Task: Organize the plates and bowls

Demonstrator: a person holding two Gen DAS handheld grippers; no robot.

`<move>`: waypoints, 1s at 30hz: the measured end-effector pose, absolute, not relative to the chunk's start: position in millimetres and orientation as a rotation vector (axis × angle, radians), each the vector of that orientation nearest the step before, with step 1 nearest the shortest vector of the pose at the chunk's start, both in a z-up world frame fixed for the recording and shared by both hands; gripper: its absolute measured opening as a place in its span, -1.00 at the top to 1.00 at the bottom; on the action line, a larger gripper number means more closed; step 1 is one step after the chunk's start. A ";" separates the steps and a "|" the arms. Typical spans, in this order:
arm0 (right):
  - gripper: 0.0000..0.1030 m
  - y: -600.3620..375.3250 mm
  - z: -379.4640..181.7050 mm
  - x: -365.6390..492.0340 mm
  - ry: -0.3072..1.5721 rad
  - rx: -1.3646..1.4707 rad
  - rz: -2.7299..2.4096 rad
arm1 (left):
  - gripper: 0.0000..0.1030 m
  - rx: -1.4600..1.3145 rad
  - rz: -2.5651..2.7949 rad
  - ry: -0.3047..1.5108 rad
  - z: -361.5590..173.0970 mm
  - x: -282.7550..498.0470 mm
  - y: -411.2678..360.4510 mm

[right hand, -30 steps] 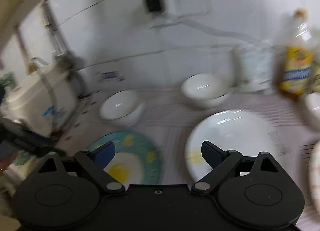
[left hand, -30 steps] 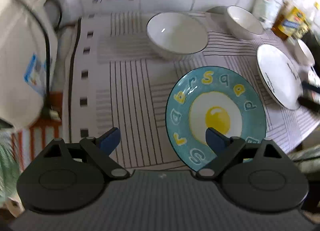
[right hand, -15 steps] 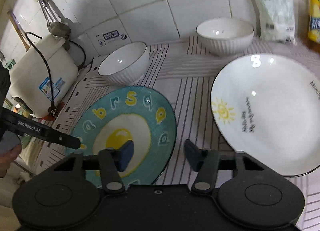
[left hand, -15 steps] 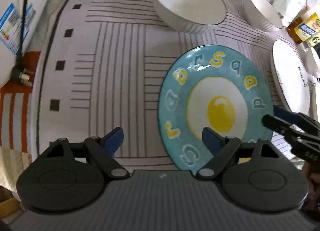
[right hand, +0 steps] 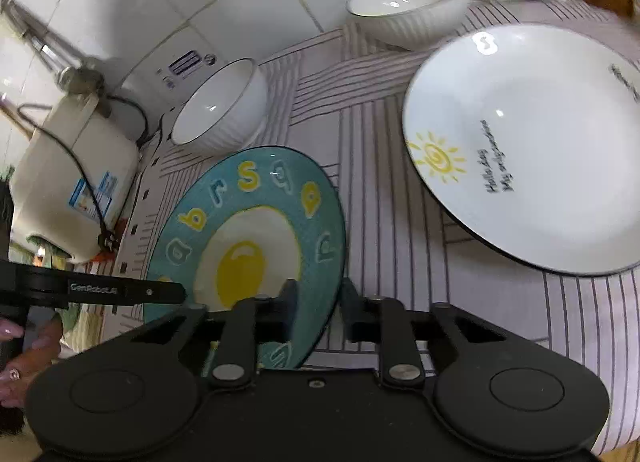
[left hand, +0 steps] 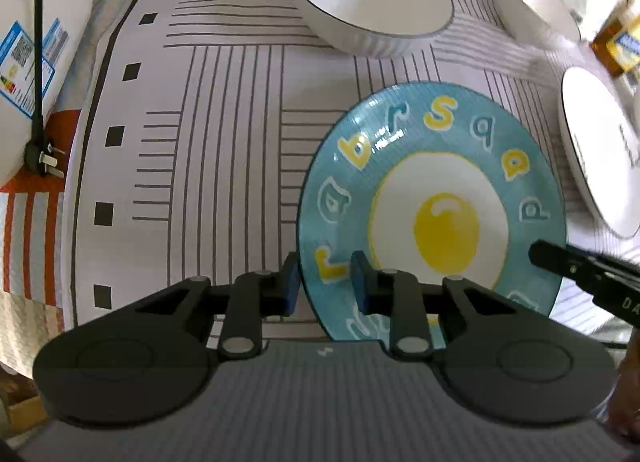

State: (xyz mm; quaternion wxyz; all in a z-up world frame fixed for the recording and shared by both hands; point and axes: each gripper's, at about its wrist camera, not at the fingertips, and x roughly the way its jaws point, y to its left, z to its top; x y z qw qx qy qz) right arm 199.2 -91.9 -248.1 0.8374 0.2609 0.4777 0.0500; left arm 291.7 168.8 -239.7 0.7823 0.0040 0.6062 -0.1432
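Now both claws [left hand: 324, 280] [right hand: 316, 304] straddle opposite rims of the flat-lying egg plate [left hand: 432, 206].
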 end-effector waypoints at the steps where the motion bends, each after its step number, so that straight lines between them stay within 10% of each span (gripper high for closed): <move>1: 0.76 -94.4 -251.3 198.3 1.007 0.567 0.107 | 0.50 -0.020 -0.316 1.299 -241.4 292.9 172.7; 30: 0.60 -142.4 -157.6 136.7 0.827 0.461 -0.001 | 0.54 -0.006 -0.645 1.168 -144.5 294.2 97.8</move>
